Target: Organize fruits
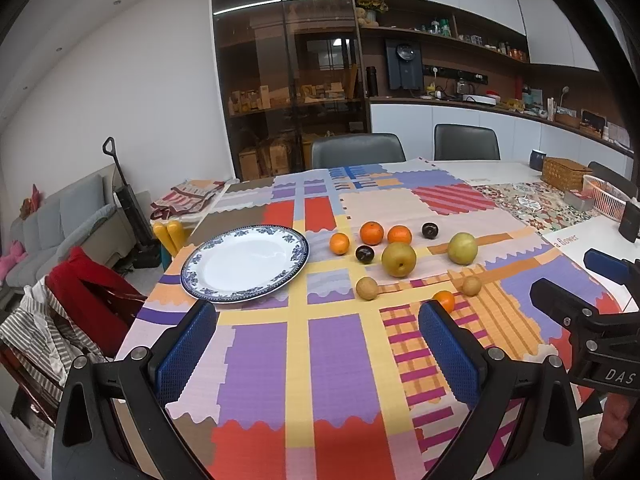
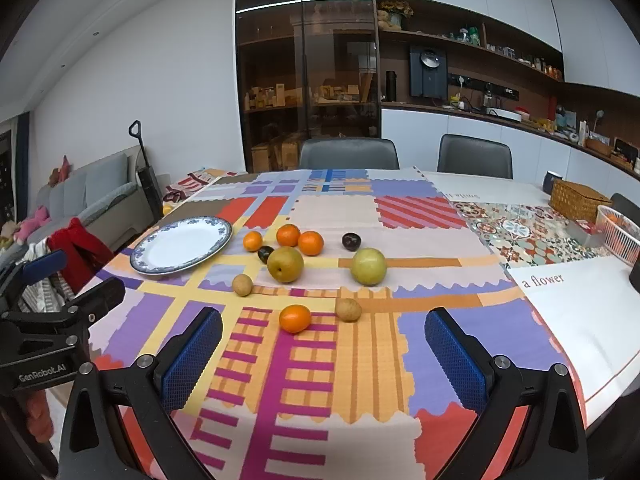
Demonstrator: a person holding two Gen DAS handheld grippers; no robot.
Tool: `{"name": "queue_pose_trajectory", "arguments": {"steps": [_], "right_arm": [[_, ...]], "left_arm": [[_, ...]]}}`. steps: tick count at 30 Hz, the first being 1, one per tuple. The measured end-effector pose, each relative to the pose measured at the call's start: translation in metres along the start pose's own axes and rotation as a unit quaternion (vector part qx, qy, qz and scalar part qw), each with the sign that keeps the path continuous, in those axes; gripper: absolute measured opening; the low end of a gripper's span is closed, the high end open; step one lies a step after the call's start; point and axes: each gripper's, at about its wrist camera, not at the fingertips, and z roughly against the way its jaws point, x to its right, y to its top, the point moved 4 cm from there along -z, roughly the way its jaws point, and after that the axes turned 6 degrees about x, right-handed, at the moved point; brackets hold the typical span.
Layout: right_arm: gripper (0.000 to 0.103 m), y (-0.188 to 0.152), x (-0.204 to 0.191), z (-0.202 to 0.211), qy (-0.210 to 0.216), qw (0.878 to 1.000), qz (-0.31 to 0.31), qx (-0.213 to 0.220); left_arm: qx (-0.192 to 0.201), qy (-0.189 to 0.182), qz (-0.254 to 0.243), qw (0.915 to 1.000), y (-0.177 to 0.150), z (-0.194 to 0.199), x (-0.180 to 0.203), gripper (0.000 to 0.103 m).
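Observation:
An empty white plate with a blue rim lies on the left of the patchwork cloth. Right of it lie loose fruits: several oranges, two yellow-brown pears, two dark plums, and two small tan round fruits. My left gripper is open and empty above the near cloth. My right gripper is open and empty, just short of the nearest orange. Each gripper shows at the other view's edge.
A wicker box and a pink wire basket stand at the far right of the table. Two grey chairs stand behind it. A chair with red and striped clothes is at the left table edge.

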Motion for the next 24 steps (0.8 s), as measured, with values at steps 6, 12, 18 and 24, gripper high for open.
{"name": "queue_pose_trajectory", "arguments": {"steps": [6, 12, 18, 24], "right_arm": [[0.102, -0.0012, 0.0006, -0.0001, 0.004, 1.0, 0.0, -0.001], [0.102, -0.0008, 0.0008, 0.0005, 0.005, 1.0, 0.0, -0.001], [0.102, -0.0008, 0.0009, 0.0004, 0.005, 1.0, -0.001, -0.001], [0.102, -0.0005, -0.0007, 0.0004, 0.004, 1.0, 0.002, 0.003]], "left_arm": [[0.002, 0.0, 0.0, 1.0, -0.0001, 0.0007, 0.0, 0.103], [0.003, 0.0, 0.001, 1.0, -0.0002, 0.0007, 0.0006, 0.103], [0.003, 0.0, 0.001, 1.0, 0.0, 0.0008, 0.0004, 0.103], [0.004, 0.0, 0.0, 1.0, 0.0002, 0.0017, 0.0012, 0.103]]}}
